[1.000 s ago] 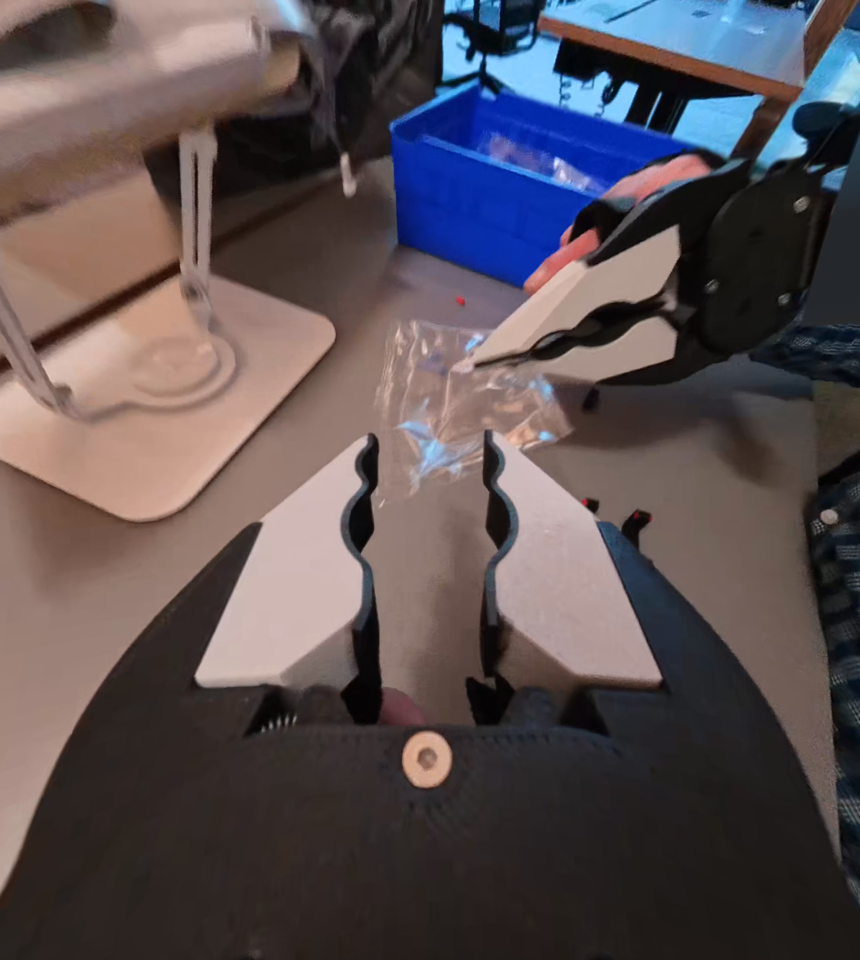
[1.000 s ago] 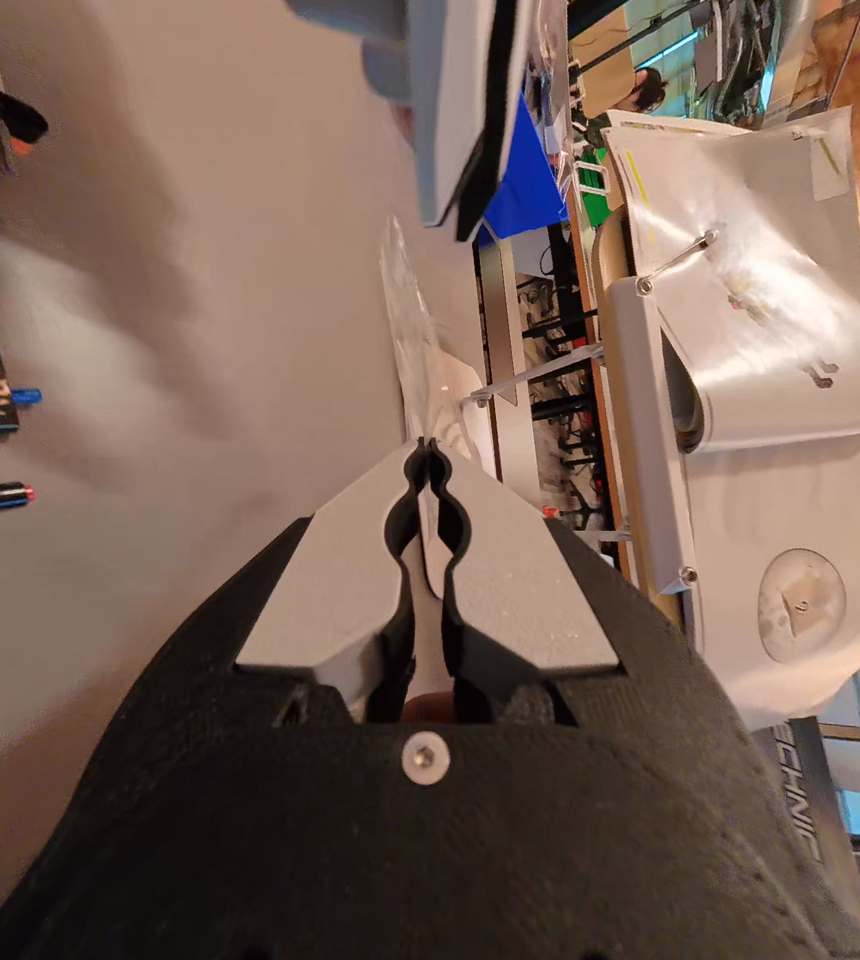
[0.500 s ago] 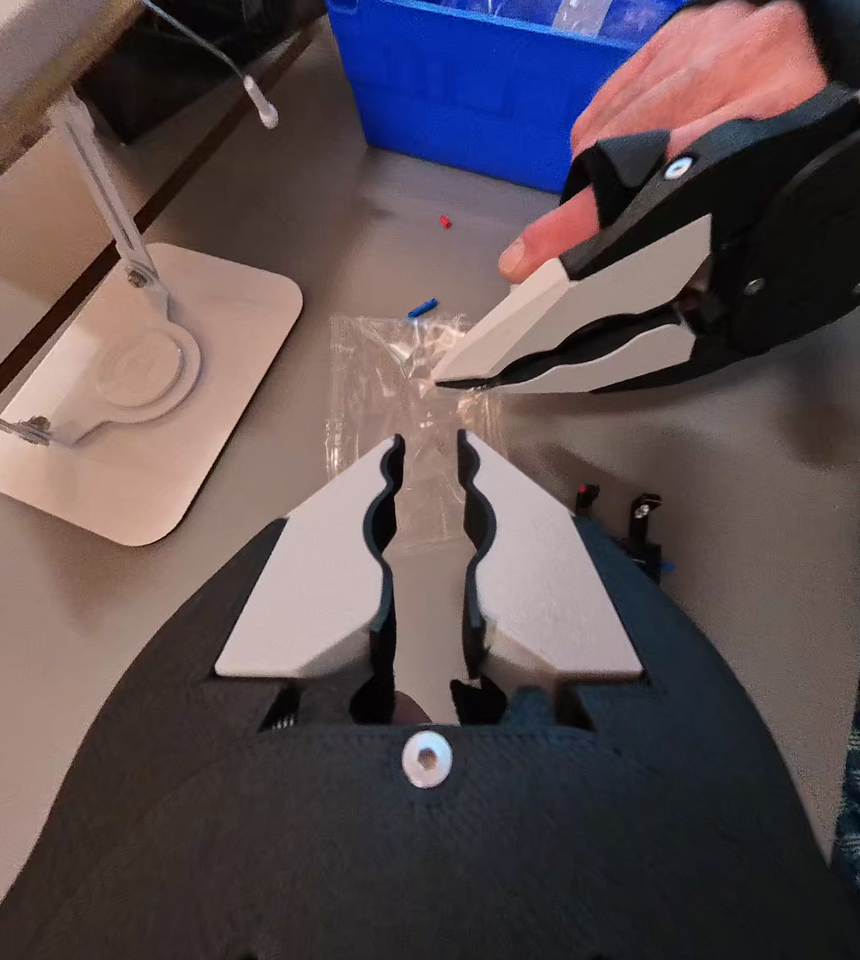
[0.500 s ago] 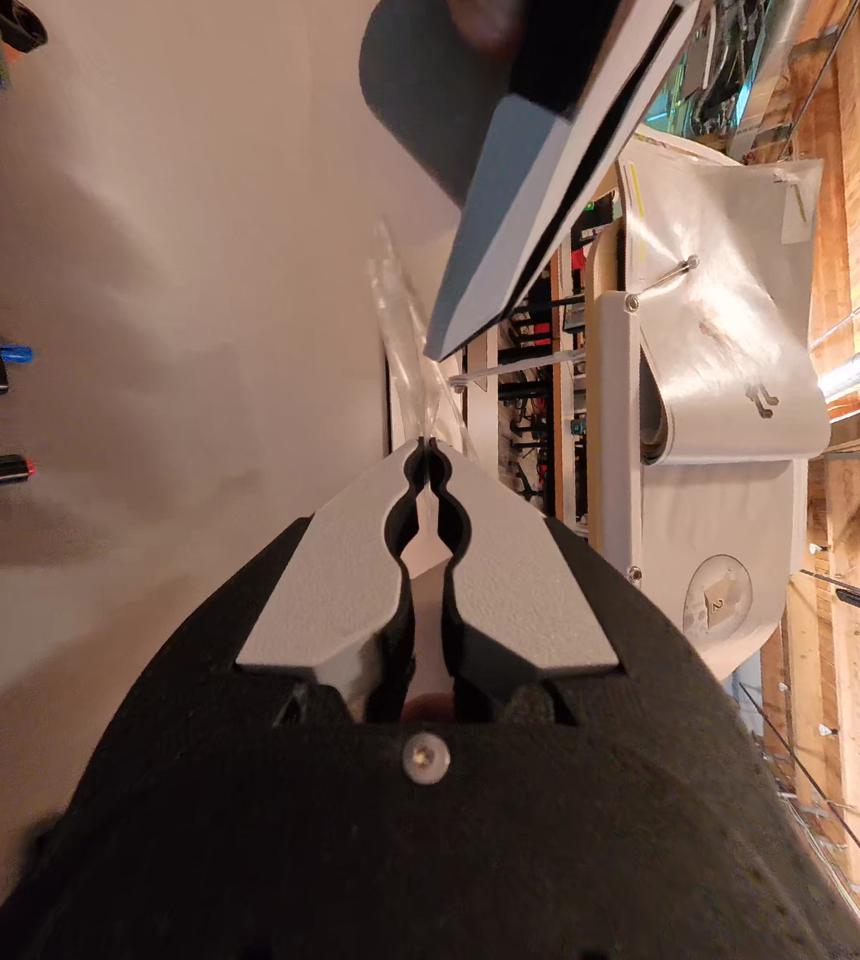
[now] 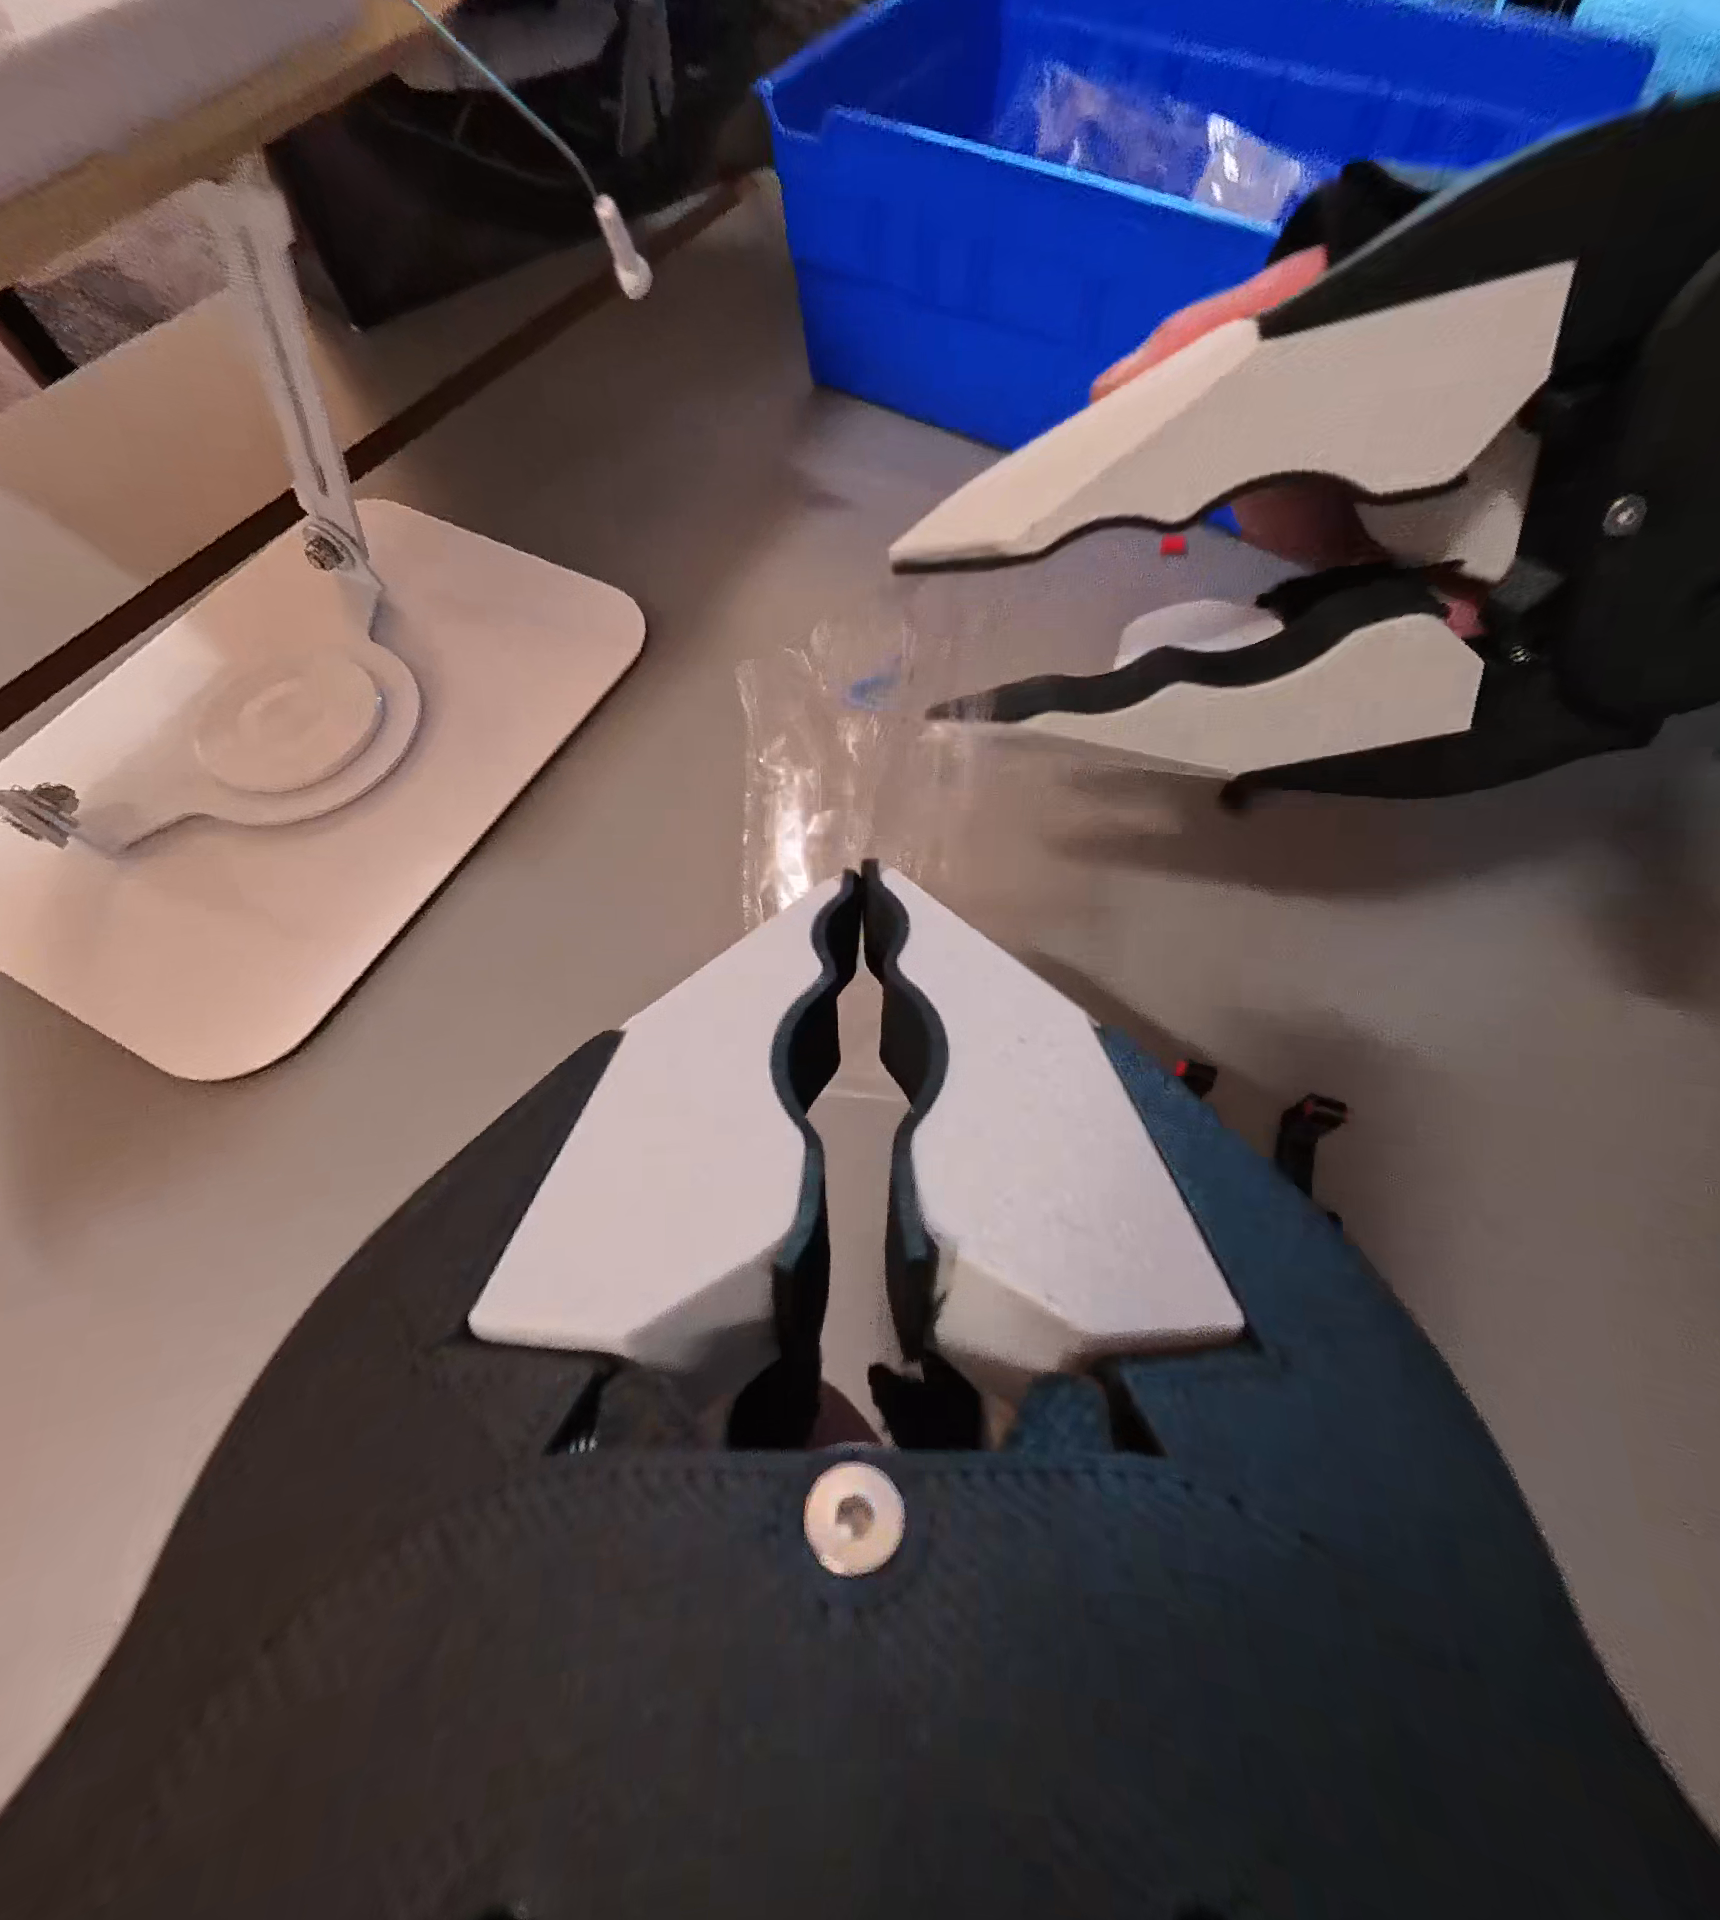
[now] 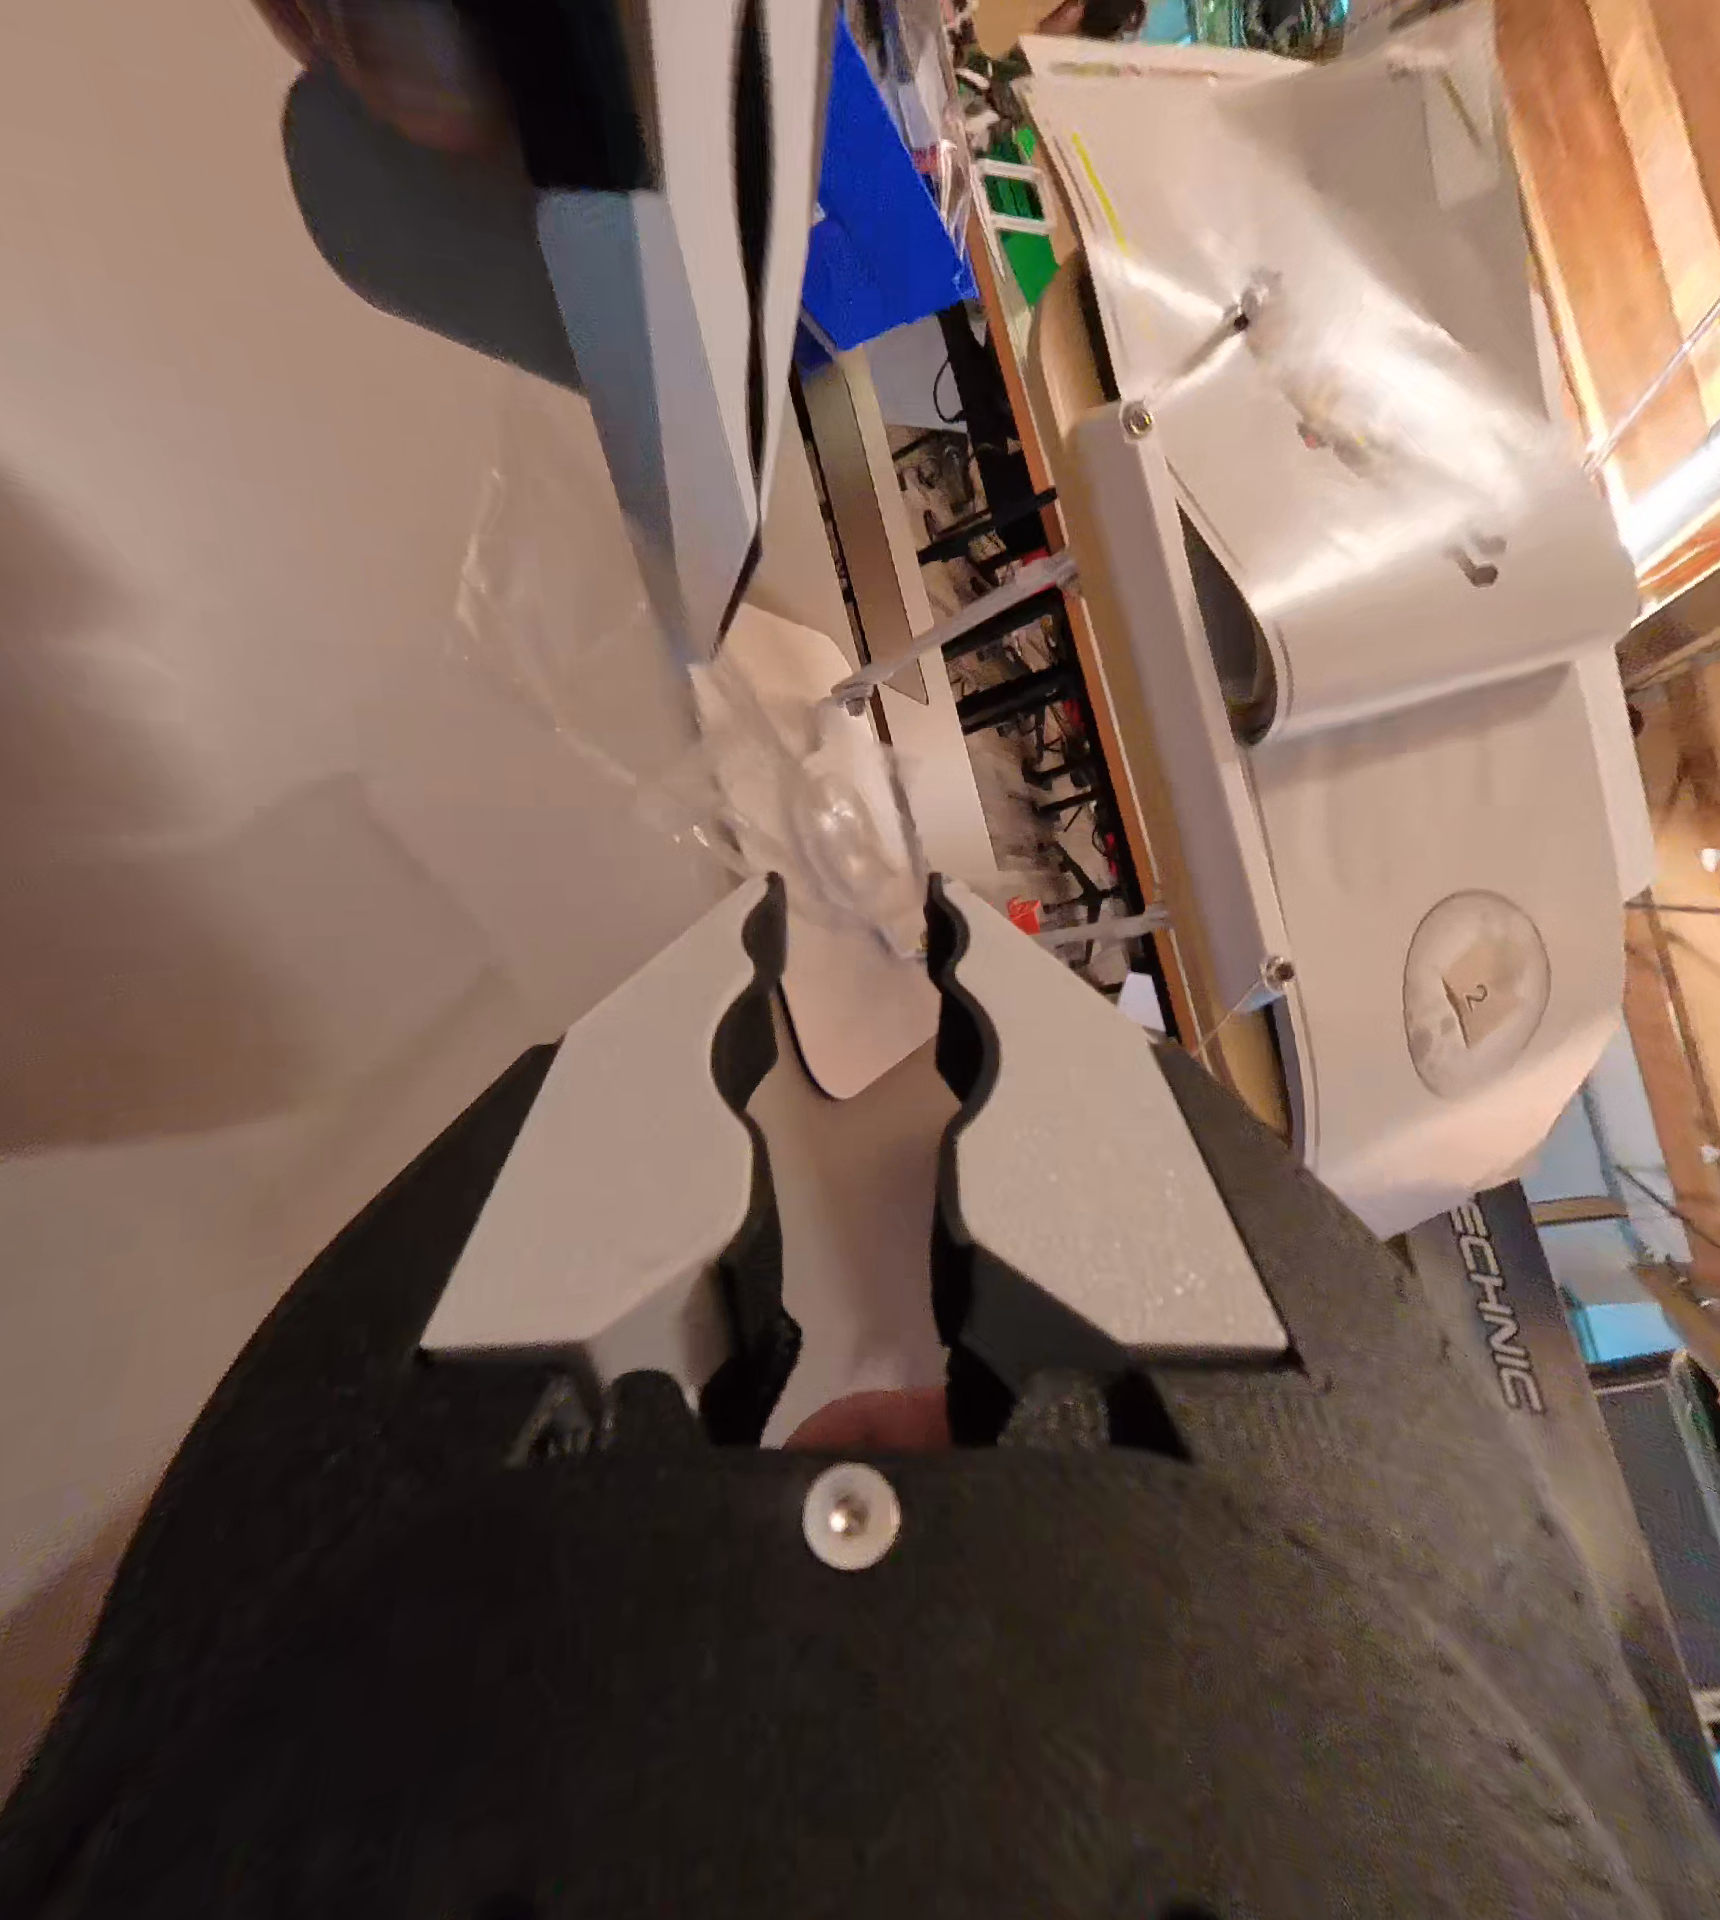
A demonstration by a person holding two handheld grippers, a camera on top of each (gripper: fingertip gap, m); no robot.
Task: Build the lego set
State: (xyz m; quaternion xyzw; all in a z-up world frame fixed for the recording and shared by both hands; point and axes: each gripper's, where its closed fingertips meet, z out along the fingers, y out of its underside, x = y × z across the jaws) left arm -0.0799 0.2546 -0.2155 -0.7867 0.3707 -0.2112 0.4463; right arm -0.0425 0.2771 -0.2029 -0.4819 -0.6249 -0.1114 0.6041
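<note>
A clear plastic bag [image 5: 820, 748] lies on the grey table [image 5: 523, 1143], with a small blue piece inside. My left gripper [image 5: 861, 883] is shut on the bag's near edge. My right gripper [image 5: 913, 639] is open at the bag's right side, one finger above it and one low by the table. In the right wrist view the right gripper [image 6: 854, 894] is open and empty, and the bag [image 6: 565, 675] hangs crumpled from the tip of the left gripper [image 6: 695, 655]. Small black and red Lego parts [image 5: 1303, 1117] lie to the right of my left gripper.
A blue bin [image 5: 991, 260] holding clear bags stands at the back. A white stand with a flat base [image 5: 264, 779] is on the left and holds an open booklet [image 6: 1355, 468]. A tiny red piece [image 5: 1173, 543] lies near the bin. A checked sleeve shows at the right edge. The gap from one gripper's tips to the other's is roughly 5 centimeters.
My left gripper has shut on the bag's near edge. My right gripper, shut on the bag before, has opened and let it go.
</note>
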